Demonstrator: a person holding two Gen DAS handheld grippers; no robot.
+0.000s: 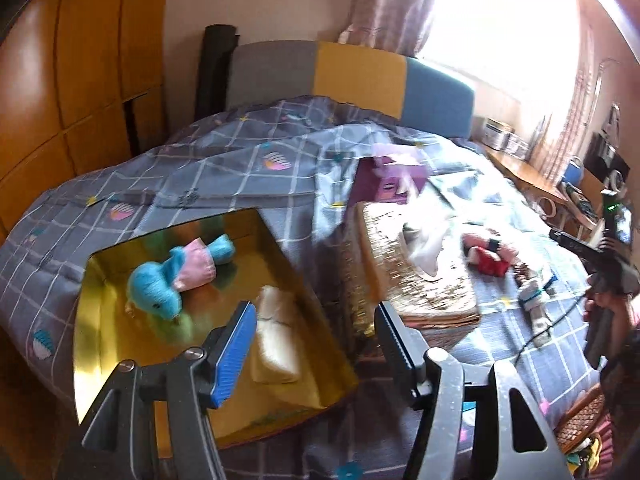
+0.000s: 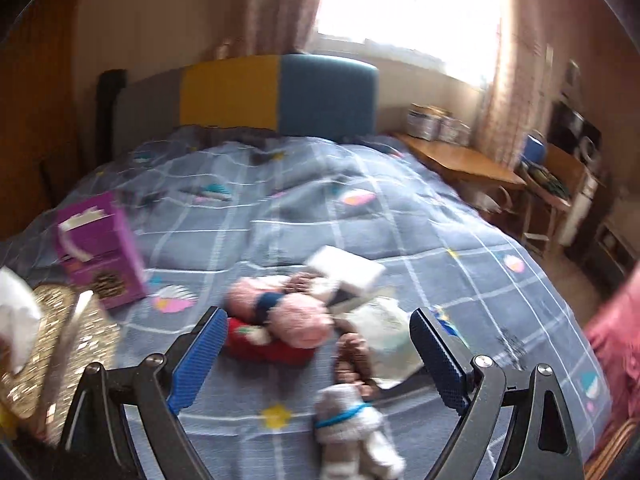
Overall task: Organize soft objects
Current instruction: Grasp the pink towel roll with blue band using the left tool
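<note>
Dolphin (image 1: 160, 292) lengthwise, nose toward camera

Daylight blasts through the blown-out bright window (image 1: 500, 20), glaring off the shiny gold open box (image 1: 104, 280). Right wrist view smears with motion blur; fisheye bends and darkens both views' edges.

My left gripper (image 1: 316, 336) and right gripper (image 2: 316, 354) both have black angular arms, silver screws behind the fingers, and ribbed blue pads (image 2: 200, 354).
</note>
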